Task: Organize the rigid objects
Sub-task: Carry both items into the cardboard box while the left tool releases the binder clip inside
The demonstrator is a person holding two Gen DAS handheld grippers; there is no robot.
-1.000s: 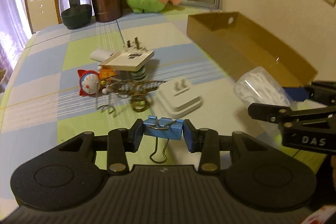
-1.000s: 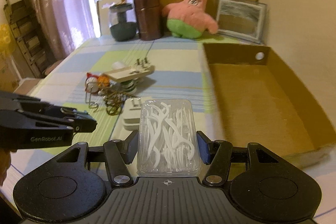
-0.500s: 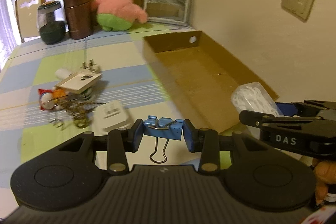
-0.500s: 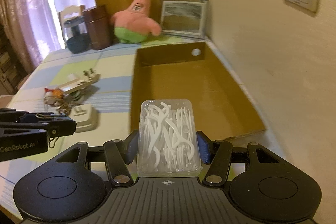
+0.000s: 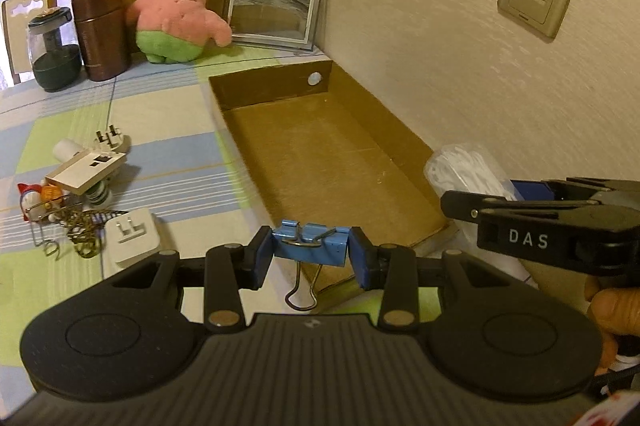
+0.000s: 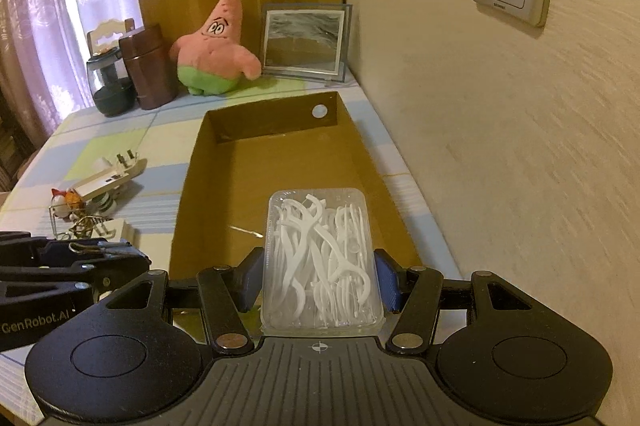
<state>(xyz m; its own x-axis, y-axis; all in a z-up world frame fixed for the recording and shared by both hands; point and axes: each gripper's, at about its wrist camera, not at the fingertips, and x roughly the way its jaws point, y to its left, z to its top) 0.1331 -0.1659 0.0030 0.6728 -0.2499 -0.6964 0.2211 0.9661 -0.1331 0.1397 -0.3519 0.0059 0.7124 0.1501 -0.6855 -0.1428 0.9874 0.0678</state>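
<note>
A checked table (image 5: pixel 192 162) is seen beneath a shallow cardboard box (image 6: pixel 192 186) set beside the wall. The right gripper (image 6: pixel 320 280), marked "DAS" on its side in the left wrist view, is held over the box's near end, its fingers (image 6: pixel 386 280) closed on a clear case of floss picks (image 6: pixel 322 262). The left gripper (image 5: pixel 310 254), lettered "GenRobot.AI", is kept near the box's near corner, its fingers (image 5: pixel 262 252) clamped on a blue binder clip (image 5: pixel 308 242). A white plug adapter (image 5: pixel 132 234) is left on the table.
</note>
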